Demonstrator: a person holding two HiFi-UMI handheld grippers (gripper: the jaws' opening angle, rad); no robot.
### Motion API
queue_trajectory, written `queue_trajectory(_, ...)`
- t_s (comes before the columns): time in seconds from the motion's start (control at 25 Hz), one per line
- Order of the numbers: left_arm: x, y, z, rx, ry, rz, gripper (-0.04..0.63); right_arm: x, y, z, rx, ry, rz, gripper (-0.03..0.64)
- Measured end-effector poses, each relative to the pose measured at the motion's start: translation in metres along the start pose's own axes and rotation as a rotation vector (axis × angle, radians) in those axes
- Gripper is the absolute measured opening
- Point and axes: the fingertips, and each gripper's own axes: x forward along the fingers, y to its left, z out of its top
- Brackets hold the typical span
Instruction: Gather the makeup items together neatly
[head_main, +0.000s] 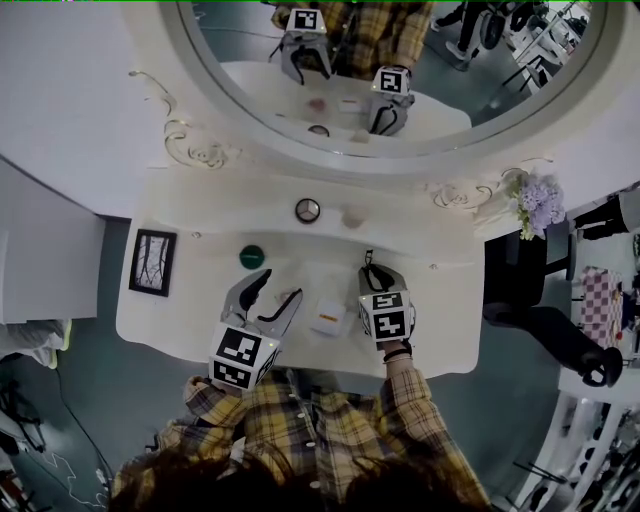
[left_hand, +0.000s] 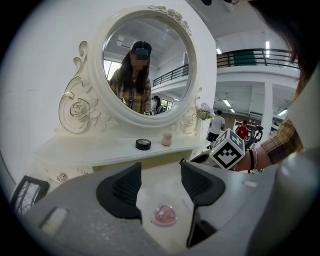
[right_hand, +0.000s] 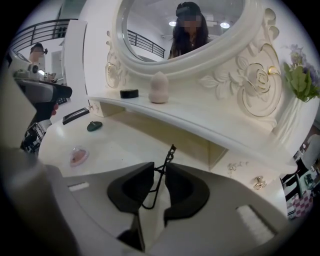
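The right tongs (right_hand: 158, 176) are pinching a black eyelash curler (right_hand: 170, 152) by its thin wire handles. The curved head sticks out past the tips toward twelve o'clock and slants down at the table (head_main: 440, 300). The hold makes sense for so slim a thing: only the handle loops offer anything to squeeze, and a grip close to the hinge should keep the head from swinging. I cannot tell whether the curler's tip rests on the table or hangs just clear of it.

The left tongs (left_hand: 161, 184) are spread and hold nothing. They hover over the table with the heart-shaped pink compact (left_hand: 164, 215) lying flat beneath the gap, untouched. In the head view that compact sits between the two tongs, at about three o'clock from the left pair and nine o'clock from the right. This makes it a likely spot to gather things around, and the left pair looks poised either to take it or to steady it.

The other makeup is scattered. A green oval case (head_main: 251, 256) lies at about eleven o'clock from the left tongs, well apart from the compact. On the raised shelf (head_main: 400, 215) under the mirror (head_main: 400, 60), at twelve o'clock, a round black compact (head_main: 307, 210) and a pink sponge (head_main: 353, 216) stand near each other without touching. A framed picture (head_main: 153, 262) sits at the table's nine o'clock edge. Judging by this spread, the gathering is at an early stage.
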Motion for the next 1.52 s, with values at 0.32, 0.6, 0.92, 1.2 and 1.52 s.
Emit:
queue_trajectory(0.32,0.001,-0.003,0.004,0.005,-0.007,-0.010,0.241,-0.014,-0.004,0.005,0.004,-0.028,-0.001,0.071)
queue_trajectory(0.6,0.002,-0.006,0.006,0.011,-0.010,-0.018,0.241,-0.030,-0.001,0.012,0.011,-0.077,-0.011,0.071)
queue_trajectory(0.92,0.007,-0.016,0.011,0.022,-0.023,-0.042,0.241,-0.064,-0.009,0.033,-0.039,-0.154,-0.036,0.071)
queue_trajectory(1.2,0.015,-0.027,0.021,0.029,-0.045,-0.066,0.241,-0.097,-0.023,0.066,-0.135,-0.215,-0.046,0.071)
queue_trajectory(1.52,0.019,-0.027,0.026,0.024,-0.048,-0.055,0.241,-0.092,-0.043,0.095,-0.259,-0.196,0.049,0.071)
